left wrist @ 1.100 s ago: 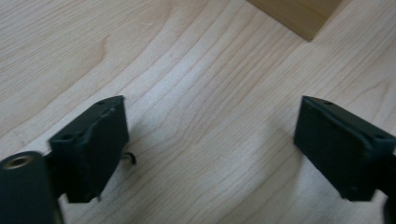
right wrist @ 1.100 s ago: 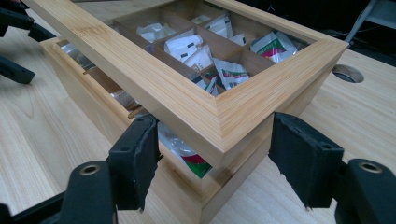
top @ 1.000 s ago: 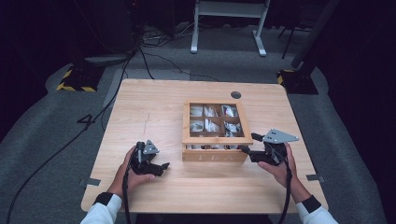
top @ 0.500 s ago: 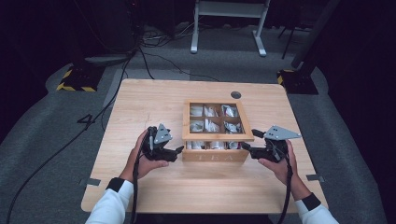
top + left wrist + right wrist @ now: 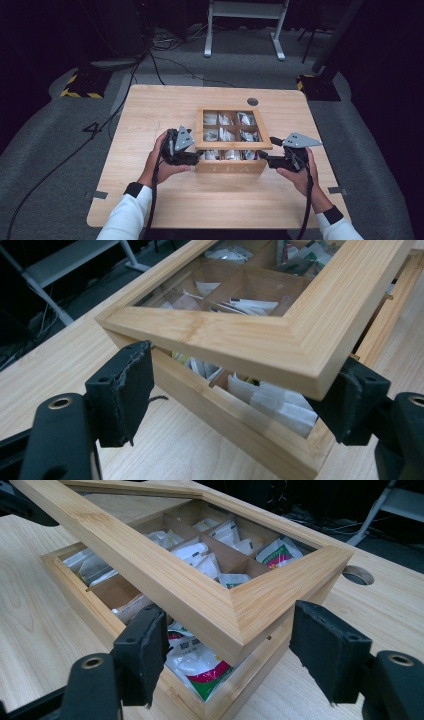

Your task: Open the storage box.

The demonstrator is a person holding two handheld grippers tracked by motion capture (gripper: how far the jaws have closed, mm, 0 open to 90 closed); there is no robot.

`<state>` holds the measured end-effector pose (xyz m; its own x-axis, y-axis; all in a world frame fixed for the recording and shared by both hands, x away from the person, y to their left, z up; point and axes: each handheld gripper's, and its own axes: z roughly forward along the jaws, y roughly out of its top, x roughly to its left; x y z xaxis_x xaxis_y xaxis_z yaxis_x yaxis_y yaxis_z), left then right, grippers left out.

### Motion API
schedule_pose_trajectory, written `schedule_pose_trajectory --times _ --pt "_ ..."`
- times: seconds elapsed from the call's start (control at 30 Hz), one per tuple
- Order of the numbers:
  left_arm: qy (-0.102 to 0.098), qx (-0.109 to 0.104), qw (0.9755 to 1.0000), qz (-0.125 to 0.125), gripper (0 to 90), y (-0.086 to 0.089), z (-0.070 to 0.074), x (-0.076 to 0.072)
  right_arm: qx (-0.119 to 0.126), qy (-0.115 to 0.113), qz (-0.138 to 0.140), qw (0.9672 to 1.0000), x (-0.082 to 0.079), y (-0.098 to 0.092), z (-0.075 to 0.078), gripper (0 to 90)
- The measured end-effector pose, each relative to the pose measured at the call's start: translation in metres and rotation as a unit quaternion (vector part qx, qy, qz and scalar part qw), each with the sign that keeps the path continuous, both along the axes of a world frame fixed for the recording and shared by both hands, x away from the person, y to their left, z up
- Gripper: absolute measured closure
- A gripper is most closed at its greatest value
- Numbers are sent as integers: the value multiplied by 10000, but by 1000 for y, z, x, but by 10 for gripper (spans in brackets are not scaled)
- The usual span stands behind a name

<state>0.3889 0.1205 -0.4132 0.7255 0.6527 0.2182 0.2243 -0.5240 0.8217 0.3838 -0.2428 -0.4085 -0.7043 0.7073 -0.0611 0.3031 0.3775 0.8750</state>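
A wooden tea box [image 5: 232, 167] stands mid-table, its compartments full of sachets [image 5: 195, 665]. Its window-framed lid [image 5: 232, 146] is tilted up at the front. My left gripper [image 5: 197, 157] is at the lid's left front corner. In the left gripper view the lid corner [image 5: 225, 335] sits between the jaws of this gripper [image 5: 235, 395], which have just been closing; the corner lies beside one pad [image 5: 355, 400], with no clear pinch. My right gripper [image 5: 264, 157] is open around the right front corner [image 5: 240, 625]; the lid's rail lies against one pad [image 5: 145, 650] and the other stands apart.
The box rests on a light wooden table [image 5: 150, 115] with a round cable hole [image 5: 252, 101] behind it. Bare tabletop lies left, right and in front of the box. Cables and a white desk frame [image 5: 245, 30] are on the dark floor beyond.
My left hand has lifted off the table and moved right to the lid's left front corner. The right hand has stayed at the right corner.
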Motion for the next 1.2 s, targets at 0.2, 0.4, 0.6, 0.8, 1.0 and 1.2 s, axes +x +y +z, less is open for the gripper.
schedule_pose_trajectory --times 0.2,0.4,0.6,0.8,1.0,1.2 --pt "-243 45 9997 -71 262 -7 7 2 201 -16 -48 9998 2 -1 4 328" --pt "-442 147 9987 -197 327 -11 13 3 303 -3 -61 9995 5 -4 6 361" --pt "-612 11 9980 -170 398 -12 23 6 223 -12 -67 9997 4 -12 4 343" --pt "-623 -108 9978 -212 441 -15 31 13 172 -8 -166 9997 2 -30 -1 333" --pt "-616 -122 9977 -246 467 -16 35 18 190 181 -454 9986 2 -61 -14 331" --pt "-596 -234 9977 -239 483 -14 43 25 -77 478 -561 9972 1 -76 -37 329"
